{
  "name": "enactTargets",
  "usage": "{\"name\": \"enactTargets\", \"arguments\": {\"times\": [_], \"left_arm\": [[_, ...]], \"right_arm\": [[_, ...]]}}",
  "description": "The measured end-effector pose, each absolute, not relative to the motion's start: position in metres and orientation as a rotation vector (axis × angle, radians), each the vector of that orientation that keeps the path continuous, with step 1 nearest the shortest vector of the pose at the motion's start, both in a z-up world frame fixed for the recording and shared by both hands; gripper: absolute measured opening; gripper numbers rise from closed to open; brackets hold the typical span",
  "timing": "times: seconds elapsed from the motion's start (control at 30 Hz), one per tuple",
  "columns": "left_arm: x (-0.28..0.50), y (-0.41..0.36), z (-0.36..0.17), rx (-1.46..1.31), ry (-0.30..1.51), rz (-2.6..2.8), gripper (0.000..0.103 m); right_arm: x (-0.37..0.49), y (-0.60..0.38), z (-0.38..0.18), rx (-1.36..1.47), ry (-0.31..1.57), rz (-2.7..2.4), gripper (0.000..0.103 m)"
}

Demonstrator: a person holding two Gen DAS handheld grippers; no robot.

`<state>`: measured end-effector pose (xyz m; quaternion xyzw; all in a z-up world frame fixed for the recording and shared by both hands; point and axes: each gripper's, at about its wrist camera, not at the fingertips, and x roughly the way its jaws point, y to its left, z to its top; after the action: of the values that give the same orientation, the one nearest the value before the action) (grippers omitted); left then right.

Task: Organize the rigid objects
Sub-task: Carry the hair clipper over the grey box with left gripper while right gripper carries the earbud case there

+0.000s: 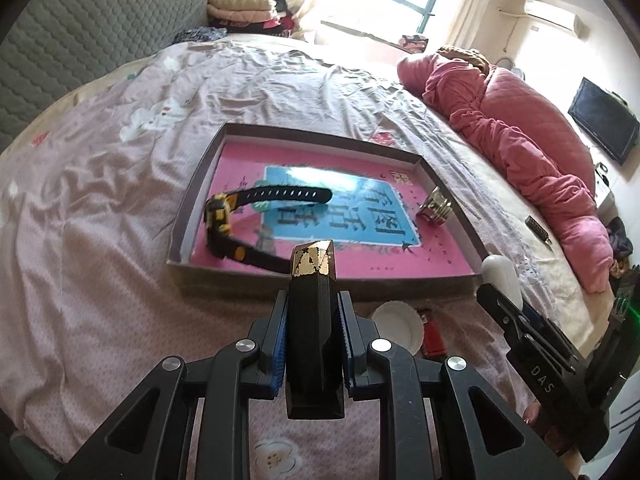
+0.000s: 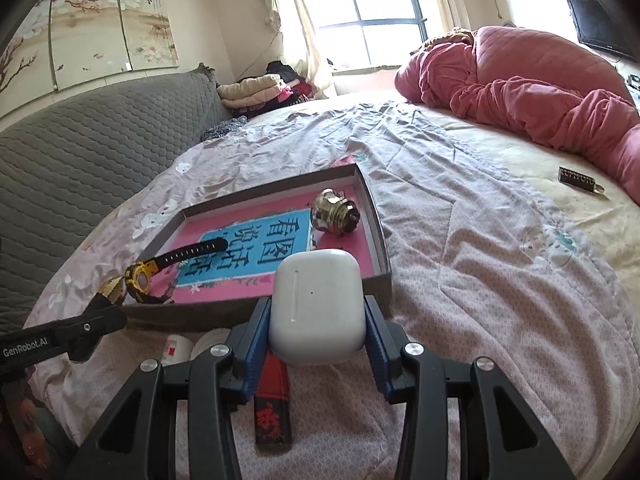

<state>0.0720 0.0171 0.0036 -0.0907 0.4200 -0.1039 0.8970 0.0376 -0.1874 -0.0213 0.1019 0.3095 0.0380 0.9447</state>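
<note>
A shallow pink-lined box (image 1: 200, 184) (image 2: 376, 216) lies on the bed. In it are a black-and-yellow watch (image 1: 224, 220) (image 2: 140, 276) and a gold metal piece (image 1: 434, 210) (image 2: 334, 214). My left gripper (image 1: 314, 320) is shut on a black bar with a gold tip (image 1: 314, 320), held just before the box's near wall; its tip shows in the right wrist view (image 2: 110, 290). My right gripper (image 2: 318, 320) is shut on a white earbud case (image 2: 318, 304) (image 1: 500, 276), near the box's near right corner.
On the sheet before the box lie a red lighter (image 2: 272, 404) (image 1: 432, 334) and a white round lid (image 1: 400, 326). A small dark tag (image 2: 578, 180) (image 1: 540, 232) lies near the pink quilt (image 2: 540, 92). A grey headboard (image 2: 80, 152) runs along the left.
</note>
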Motion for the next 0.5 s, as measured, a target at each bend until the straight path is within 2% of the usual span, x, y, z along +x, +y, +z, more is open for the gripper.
{"name": "enactTargets", "arguments": {"times": [0.5], "left_arm": [[0.101, 0.003, 0.009, -0.152, 0.858, -0.218, 0.022]], "right_arm": [[0.053, -0.187, -0.013, 0.199, 0.590, 0.090, 0.044]]}}
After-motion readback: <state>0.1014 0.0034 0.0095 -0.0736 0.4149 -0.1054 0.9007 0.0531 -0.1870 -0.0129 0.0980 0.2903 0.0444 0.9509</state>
